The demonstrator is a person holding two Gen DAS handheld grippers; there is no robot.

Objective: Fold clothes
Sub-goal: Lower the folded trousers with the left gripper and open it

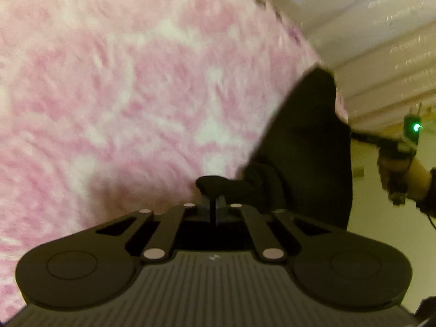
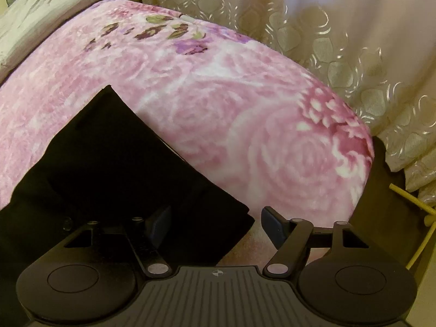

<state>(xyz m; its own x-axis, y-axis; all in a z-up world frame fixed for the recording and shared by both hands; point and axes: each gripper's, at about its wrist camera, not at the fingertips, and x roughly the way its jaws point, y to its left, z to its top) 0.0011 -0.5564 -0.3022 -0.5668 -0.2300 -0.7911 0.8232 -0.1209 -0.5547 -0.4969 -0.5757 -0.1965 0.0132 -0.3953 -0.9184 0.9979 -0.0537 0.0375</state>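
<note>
A black garment (image 2: 114,169) lies on a pink floral blanket (image 2: 245,114) covering a bed. In the left wrist view my left gripper (image 1: 215,190) is shut on a bunched edge of the black garment (image 1: 308,147), which rises up and to the right from the fingers. In the right wrist view my right gripper (image 2: 215,226) is open, its fingers low over the blanket, with the garment's near corner between them. The right gripper also shows at the far right of the left wrist view (image 1: 408,139), in a hand.
A patterned cream curtain (image 2: 327,41) hangs behind the bed on the right. A grey pillow (image 2: 46,11) lies at the bed's far left. A yellow rod (image 2: 419,223) stands by the bed's right edge.
</note>
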